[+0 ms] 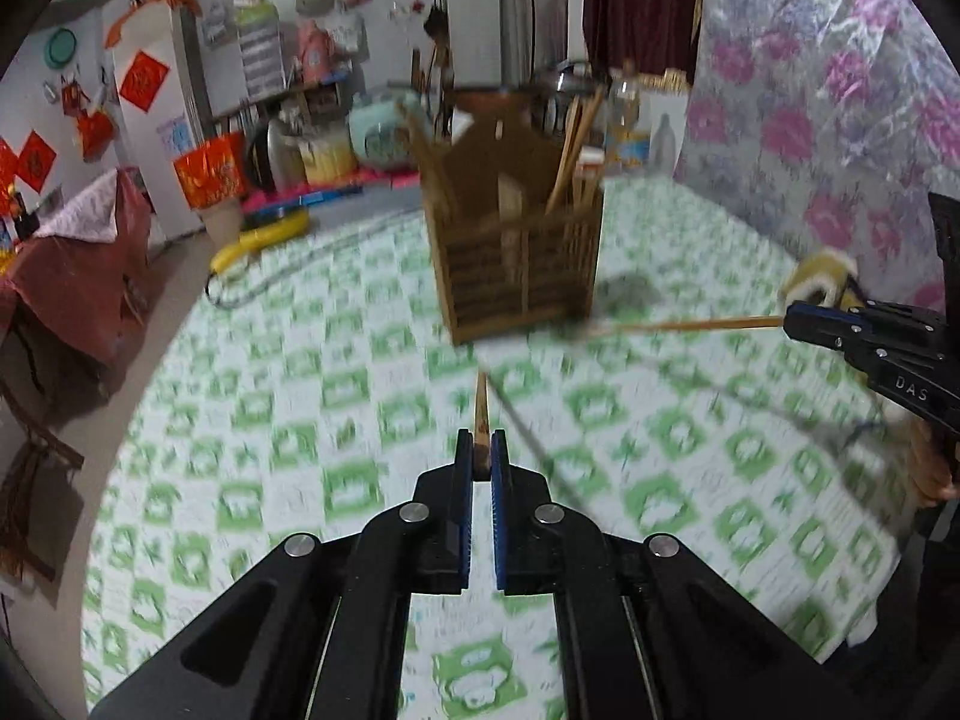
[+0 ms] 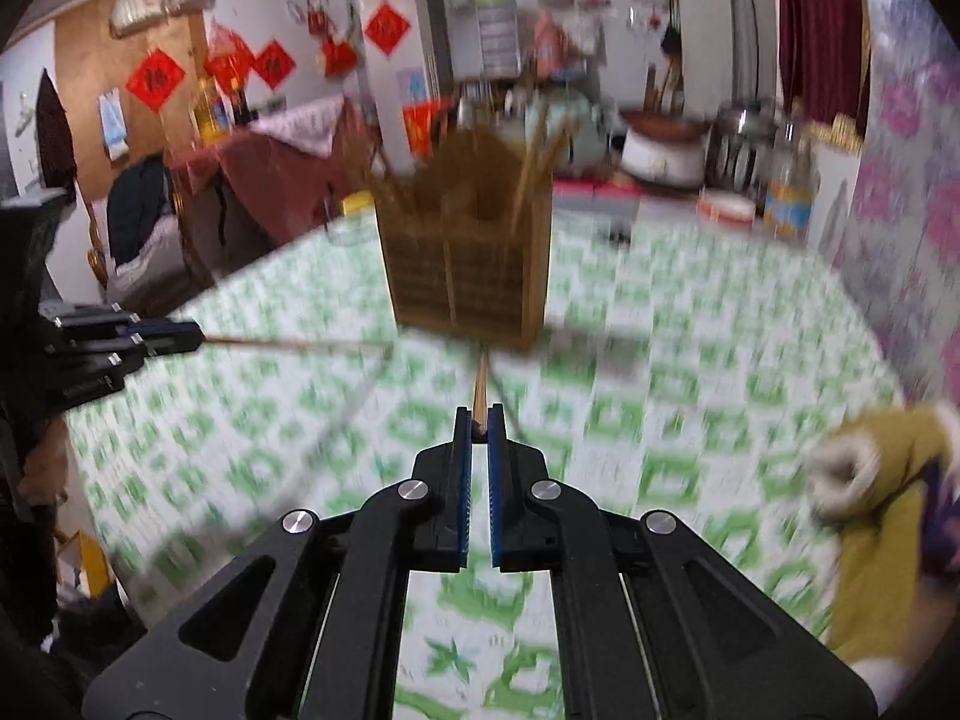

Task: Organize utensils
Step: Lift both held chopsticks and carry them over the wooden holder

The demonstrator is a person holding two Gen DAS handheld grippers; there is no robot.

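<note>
A brown slatted utensil holder (image 1: 516,240) stands on the green-and-white patterned tablecloth (image 1: 300,420), with several chopsticks upright in it. My left gripper (image 1: 480,450) is shut on a wooden chopstick (image 1: 480,414) that points toward the holder. From the right edge of the left wrist view, my right gripper (image 1: 789,319) reaches in, shut on another chopstick (image 1: 690,324) aimed at the holder's base. In the right wrist view, the right gripper (image 2: 479,420) pinches its chopstick (image 2: 480,387) below the holder (image 2: 468,252). The left gripper (image 2: 195,336) and its chopstick (image 2: 288,343) come in from the left.
A yellow-and-white cloth item (image 2: 876,516) lies on the table at the right. Behind the holder stand jars, a teal pot (image 1: 378,132) and a metal pot (image 2: 741,144). A floral plastic sheet (image 1: 840,90) hangs along the right. A red-draped table (image 1: 78,282) stands left.
</note>
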